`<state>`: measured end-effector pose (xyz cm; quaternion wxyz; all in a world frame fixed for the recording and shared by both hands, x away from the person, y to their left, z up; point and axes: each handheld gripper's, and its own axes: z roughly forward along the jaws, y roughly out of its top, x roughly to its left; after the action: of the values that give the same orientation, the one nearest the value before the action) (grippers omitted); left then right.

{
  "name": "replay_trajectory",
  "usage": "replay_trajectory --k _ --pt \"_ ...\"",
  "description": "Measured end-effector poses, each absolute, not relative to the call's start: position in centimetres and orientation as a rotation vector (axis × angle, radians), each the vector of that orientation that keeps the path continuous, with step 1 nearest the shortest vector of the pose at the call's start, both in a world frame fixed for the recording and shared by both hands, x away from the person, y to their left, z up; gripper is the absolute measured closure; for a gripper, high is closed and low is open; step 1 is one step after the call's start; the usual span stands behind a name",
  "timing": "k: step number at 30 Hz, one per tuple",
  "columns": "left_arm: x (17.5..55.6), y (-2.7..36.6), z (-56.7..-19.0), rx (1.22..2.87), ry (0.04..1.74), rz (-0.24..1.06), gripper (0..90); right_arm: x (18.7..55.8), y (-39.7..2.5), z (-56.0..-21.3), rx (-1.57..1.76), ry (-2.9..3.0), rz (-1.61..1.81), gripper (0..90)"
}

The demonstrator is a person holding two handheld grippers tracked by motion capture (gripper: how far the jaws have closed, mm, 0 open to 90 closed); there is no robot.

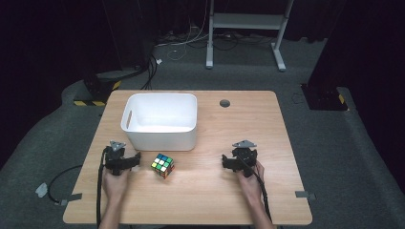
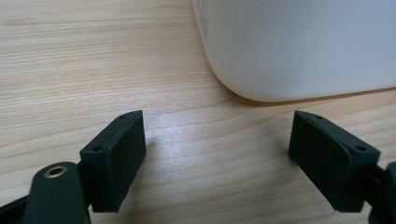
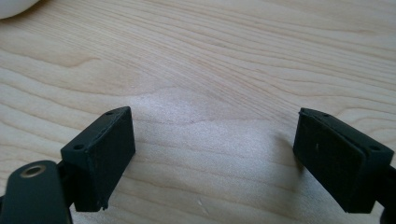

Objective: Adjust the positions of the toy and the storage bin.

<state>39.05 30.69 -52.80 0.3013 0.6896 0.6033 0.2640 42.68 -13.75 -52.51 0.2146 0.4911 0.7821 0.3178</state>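
A person is sitting at a wooden table (image 1: 210,191), holding a two-jaw gripper in each hand, seen from the high view. At the left, the left hand (image 1: 115,183) is resting on the tabletop with the left gripper (image 1: 125,161) lying low just in front of a white plastic bin (image 1: 162,136). In the left gripper view its black jaws are standing wide apart over bare wood grain, gripping nothing, while the bin's (image 2: 299,51) rounded lower corner is looming just ahead and to the right of them.

The bin is sitting on the left half of the table, toward the far edge, a slot handle showing in its left wall; its white interior is appearing empty as far as the high view is showing. Just beside its near right corner, a multicoloured puzzle cube (image 1: 163,165) is resting on the wood, between the two grippers and closer to the left one, touching neither.

At the right, the right hand (image 1: 249,180) is holding the right gripper (image 1: 228,162) well apart from the cube. In the right gripper view its jaws are likewise spread wide over empty tabletop. A small dark round hole (image 1: 225,103) is showing in the table near the far edge.
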Motion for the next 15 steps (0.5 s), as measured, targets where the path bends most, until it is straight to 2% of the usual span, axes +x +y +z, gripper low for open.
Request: replay_trajectory --k 15 --pt "39.08 30.69 -52.78 1.838 1.594 0.694 17.6 42.64 -14.12 -52.51 1.354 2.196 0.895 11.7"
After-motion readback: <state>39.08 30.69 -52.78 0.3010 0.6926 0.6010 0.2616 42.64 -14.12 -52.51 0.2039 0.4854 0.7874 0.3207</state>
